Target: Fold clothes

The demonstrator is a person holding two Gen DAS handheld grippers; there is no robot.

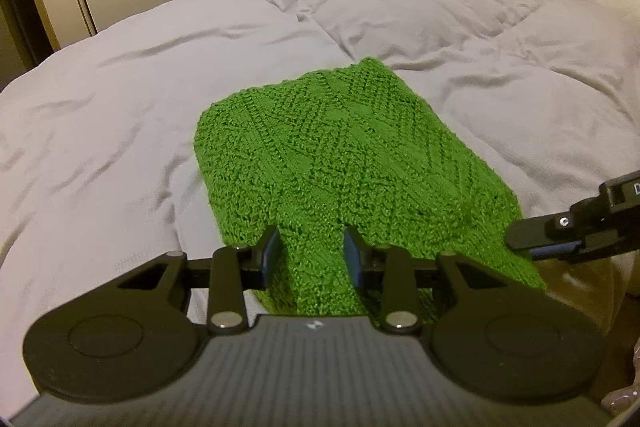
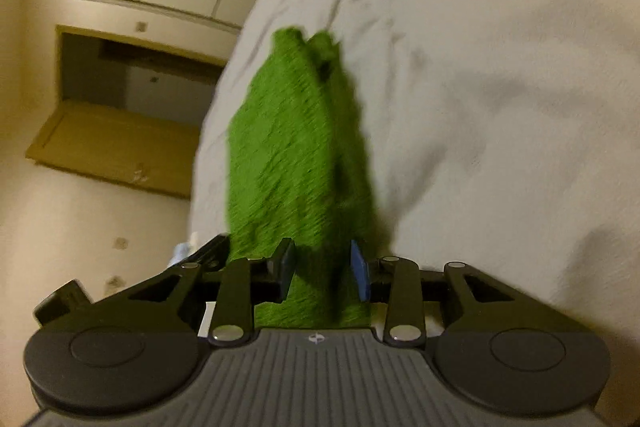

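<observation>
Both grippers, left gripper [image 1: 311,254] and right gripper [image 2: 323,267], straddle the green knitted garment's [image 1: 340,147] near edge on the duvet [image 1: 120,115], jaws apart around fabric, apparently positioned to lift a fold.

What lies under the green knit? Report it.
The green knit rests on the white duvet, which shows all around it. The duvet directly beneath, and any inner fold layers, are covered and cannot be seen.

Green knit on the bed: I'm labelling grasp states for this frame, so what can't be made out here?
- Left wrist view: the green knit near edge runs under the left gripper body, so whether the fingers pinch it is hidden.
- Right wrist view: motion blur smears the knit; its layers and the right gripper hold are unclear.
- Left wrist view: the right gripper is cut by the frame edge, its tips hidden.
- Garment type: unclear in both views.
</observation>
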